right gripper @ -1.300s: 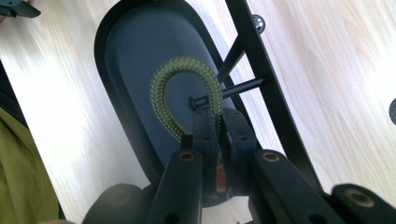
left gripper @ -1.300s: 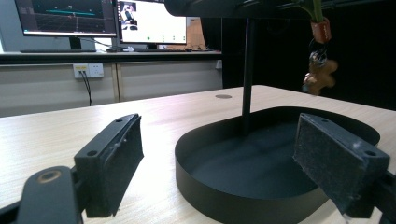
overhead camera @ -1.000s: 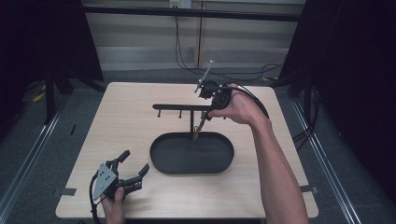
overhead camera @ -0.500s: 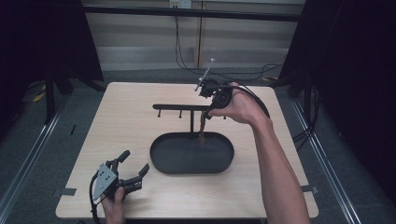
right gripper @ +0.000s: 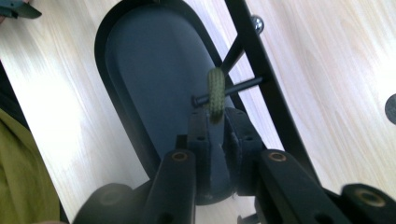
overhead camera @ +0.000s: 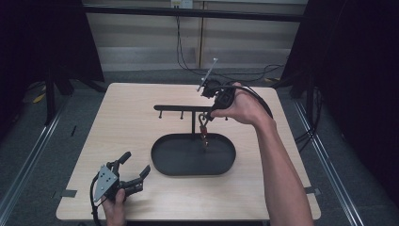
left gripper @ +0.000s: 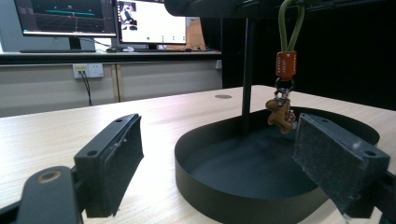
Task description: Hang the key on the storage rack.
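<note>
Wooden table (overhead camera: pixel 141 117) bearing a black oval tray (overhead camera: pixel 174 162) under the right gripper (overhead camera: pixel 207 114), whose jaws pinch the green cord loop (right gripper: pixel 215 91) of a keychain (left gripper: pixel 281 112) hanging over the tray beside the rack post (left gripper: pixel 246 79); left gripper (overhead camera: pixel 136 172), jaws spread, rests near the tray's left end.

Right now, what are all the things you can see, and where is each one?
Table: one, light wood, middle of the room.
Tray: one, black, oval, on the table.
Rack: one, black post and crossbar with pegs, rising from the tray.
Keychain: one, green loop, orange tag, brown figure charm, hanging over the tray.
Monitors: two, lit, on the far desk.
Wall socket: one, white, below the desk.
Left claw: one, black, open, resting near the table's front left edge.
Right claw: one, black, shut on the keychain's loop beside a peg.
</note>
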A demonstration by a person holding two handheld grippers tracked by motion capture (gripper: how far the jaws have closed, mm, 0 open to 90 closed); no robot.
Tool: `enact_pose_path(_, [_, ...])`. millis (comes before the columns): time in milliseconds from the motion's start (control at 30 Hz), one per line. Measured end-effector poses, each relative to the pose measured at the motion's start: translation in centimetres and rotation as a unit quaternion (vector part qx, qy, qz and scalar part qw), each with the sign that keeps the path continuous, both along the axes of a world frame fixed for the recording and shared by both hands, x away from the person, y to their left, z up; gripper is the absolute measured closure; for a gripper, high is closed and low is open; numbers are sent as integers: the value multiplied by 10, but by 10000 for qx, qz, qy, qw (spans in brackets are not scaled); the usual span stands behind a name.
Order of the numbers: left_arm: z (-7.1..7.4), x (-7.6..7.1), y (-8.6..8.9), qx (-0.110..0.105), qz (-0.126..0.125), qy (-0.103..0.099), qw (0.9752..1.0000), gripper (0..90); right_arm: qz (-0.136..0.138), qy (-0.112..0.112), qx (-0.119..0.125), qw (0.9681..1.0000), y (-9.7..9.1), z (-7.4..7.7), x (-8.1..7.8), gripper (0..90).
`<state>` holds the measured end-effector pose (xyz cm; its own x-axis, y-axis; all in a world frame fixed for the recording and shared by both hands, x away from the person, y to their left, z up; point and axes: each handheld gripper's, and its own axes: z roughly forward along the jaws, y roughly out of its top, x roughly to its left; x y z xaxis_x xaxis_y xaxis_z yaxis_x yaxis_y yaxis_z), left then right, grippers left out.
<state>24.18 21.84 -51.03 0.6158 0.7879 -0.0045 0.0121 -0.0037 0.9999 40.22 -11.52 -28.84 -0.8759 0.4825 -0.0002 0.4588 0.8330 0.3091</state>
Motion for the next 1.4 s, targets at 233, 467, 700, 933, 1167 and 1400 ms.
enact_pose_path(233, [0,0,0,-18,-4,20,10000,155,-28,173,73,9998,-7,-3,-1,757])
enact_pose_path(467, [0,0,0,29,-10,20,10000,155,-51,301,94,9995,-12,-10,-4,687])
enact_pose_path(700, [0,0,1,46,-12,19,10000,155,33,606,232,9979,-17,-23,-10,649])
enact_pose_path(933, [0,0,0,30,-8,11,10000,155,46,682,361,9970,-20,-31,-20,618])
enact_pose_path(1167, [0,0,1,40,-11,16,10000,155,57,493,552,9972,-20,-40,-38,621])
enact_pose_path(1400, [0,0,1,39,-15,16,10000,155,-31,-58,857,9963,-27,-53,-56,581])
